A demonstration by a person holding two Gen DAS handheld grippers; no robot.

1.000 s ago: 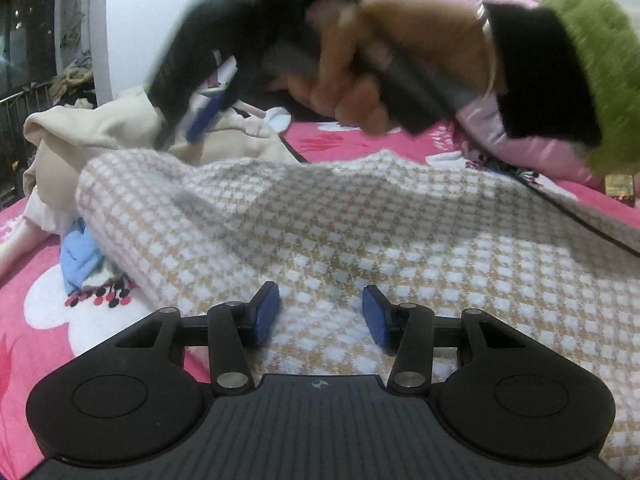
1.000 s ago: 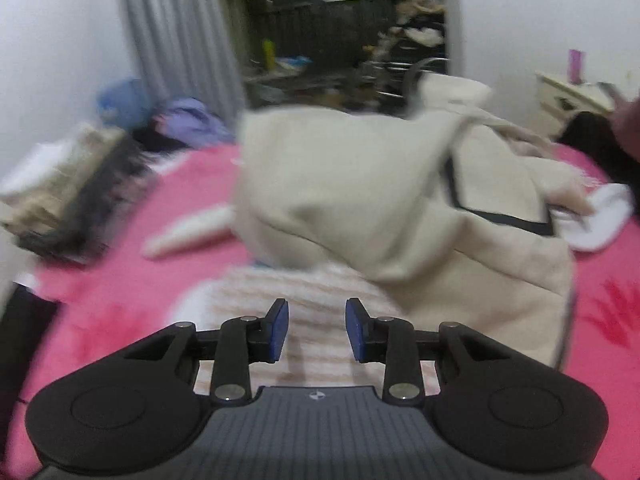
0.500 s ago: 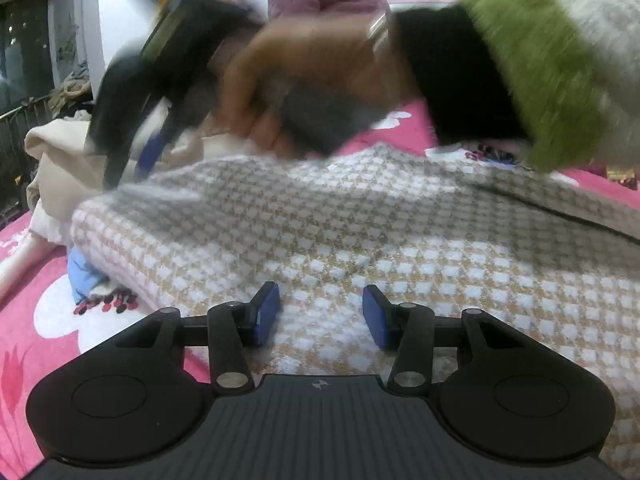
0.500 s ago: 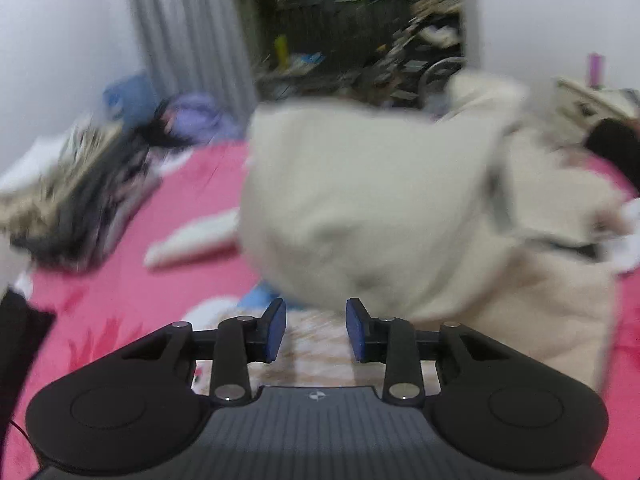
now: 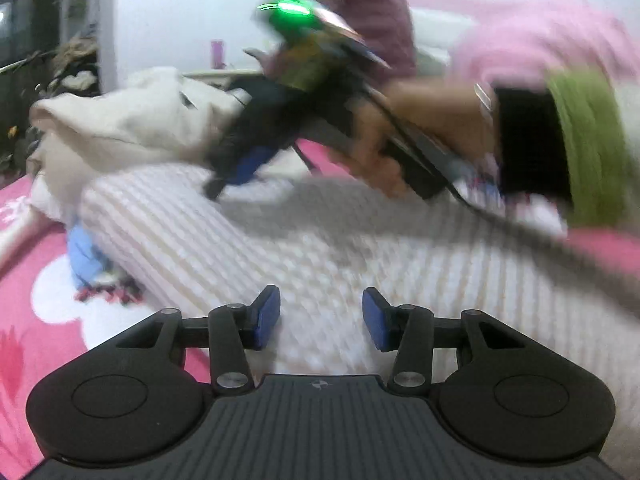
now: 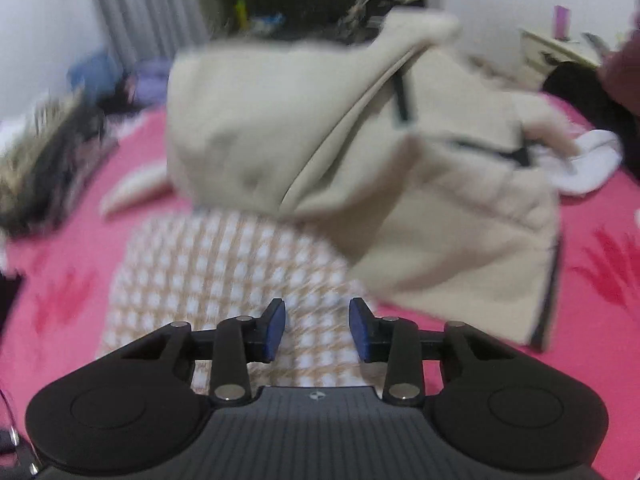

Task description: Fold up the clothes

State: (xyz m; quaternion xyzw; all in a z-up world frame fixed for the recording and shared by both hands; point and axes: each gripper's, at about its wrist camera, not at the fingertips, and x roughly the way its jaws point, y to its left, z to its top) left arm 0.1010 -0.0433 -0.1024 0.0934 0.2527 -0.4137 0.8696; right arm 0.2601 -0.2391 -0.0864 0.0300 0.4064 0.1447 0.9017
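Observation:
A tan-and-white checked garment lies spread over the pink bed. My left gripper hovers open just above its near part, nothing between the blue pads. In the left wrist view the other gripper, held by a hand with a green-and-black cuff, hangs over the garment's far end. My right gripper is open above the same checked garment. A cream jacket is bunched right behind the garment, partly overlapping its far edge. Both views are motion-blurred.
Pink bedding with red flowers surrounds the clothes. A blue cloth peeks from under the checked garment at left. Folded dark and striped clothes stack at the bed's left side. A seated person in maroon is at the far end.
The right gripper has swung down and forward, now low over the far end of the checked garment beside the cream jacket. Both grippers stay open; the left one barely shifted.

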